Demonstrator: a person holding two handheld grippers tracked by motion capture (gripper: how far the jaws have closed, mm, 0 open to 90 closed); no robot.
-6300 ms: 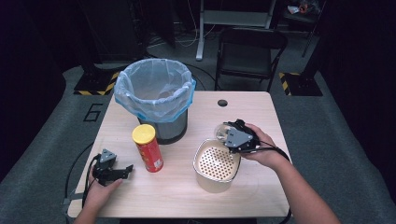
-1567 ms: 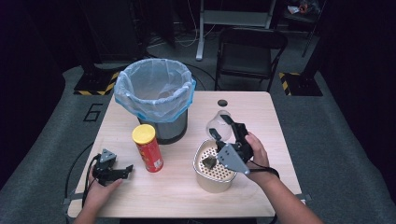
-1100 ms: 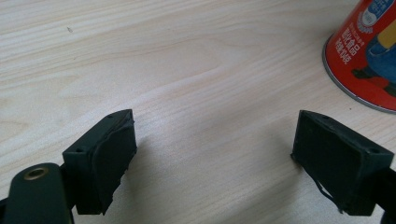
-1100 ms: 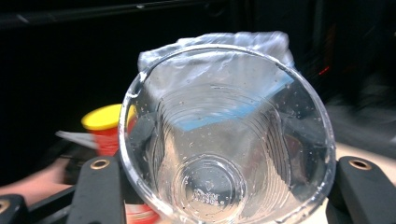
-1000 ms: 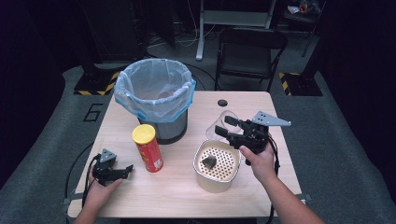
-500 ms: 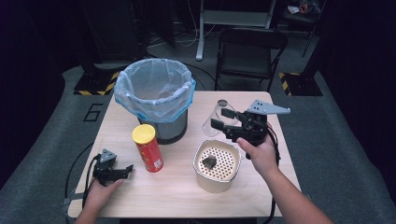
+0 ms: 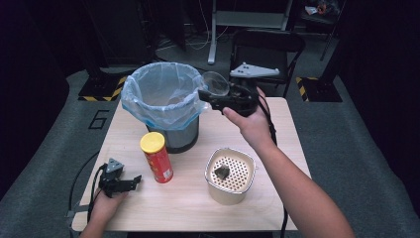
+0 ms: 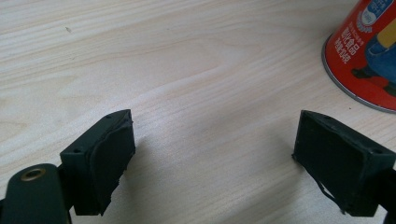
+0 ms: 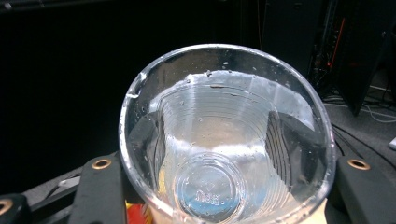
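Note:
My right gripper [image 7: 210, 92] is held up in the air beside the right rim of the bin [image 7: 161, 94], shut on a clear plastic cup [image 7: 215, 83]. In the right gripper view I look into the cup [image 9: 229, 140] through its mouth; it is wet with droplets inside, and a black jaw presses on each side of it. On the table stands a white perforated bowl [image 7: 230, 171] with a small dark lump [image 7: 221, 171] in it. My left gripper [image 7: 130, 181] rests open at the table's front left, with bare wood between its fingers [image 8: 105, 158].
The bin has a light blue liner and stands at the back left of the wooden table [image 7: 277, 129]. A red can with a yellow lid [image 7: 157, 157] stands in front of it, close to the left gripper; its base [image 8: 369, 51] shows nearby. A black chair [image 7: 267, 47] stands behind the table.
The right gripper has lifted the cup from above the perforated bowl and carried it up and back-left to the bin's rim. The left gripper has stayed put.

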